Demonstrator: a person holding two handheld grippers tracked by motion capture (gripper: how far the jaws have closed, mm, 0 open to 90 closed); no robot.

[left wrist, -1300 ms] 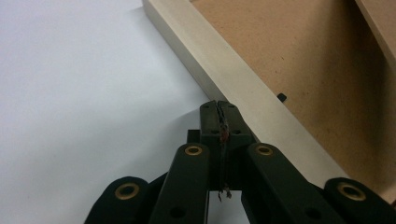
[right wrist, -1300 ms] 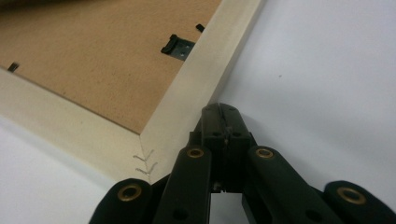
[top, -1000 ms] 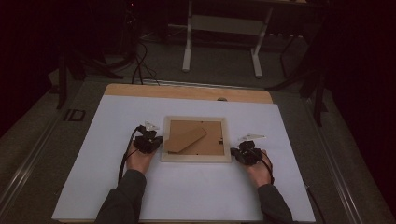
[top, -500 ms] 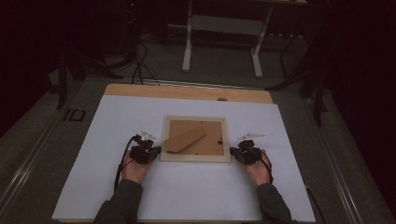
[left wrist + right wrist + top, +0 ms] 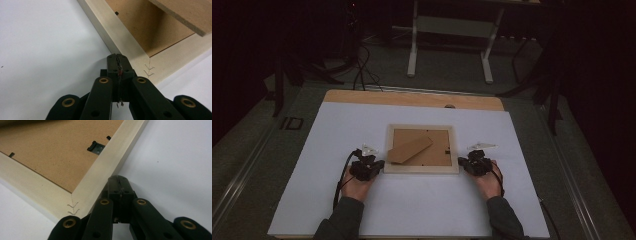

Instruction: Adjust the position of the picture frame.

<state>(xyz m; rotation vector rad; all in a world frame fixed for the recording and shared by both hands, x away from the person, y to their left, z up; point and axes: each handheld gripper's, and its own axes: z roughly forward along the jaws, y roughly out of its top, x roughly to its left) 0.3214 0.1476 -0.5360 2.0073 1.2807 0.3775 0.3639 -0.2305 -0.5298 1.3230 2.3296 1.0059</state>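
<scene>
Lying face down mid-desk, frame (image 5: 421,149) shows its brown backing, stand (image 5: 410,150) folded flat across it. Left claw (image 5: 375,166) is closed with nothing in it, tips at the frame's near left corner. Right claw (image 5: 464,164), closed too, sits at the near right corner. White sheet (image 5: 337,130) covers the desk.

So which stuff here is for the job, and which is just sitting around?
For the job:
- picture frame, lying face down
- its brown stand flap
- left gripper, shut, at the frame's left side
- right gripper, shut, at its right side

Just around:
- white mat
- cables on the floor
- metal stand behind
</scene>
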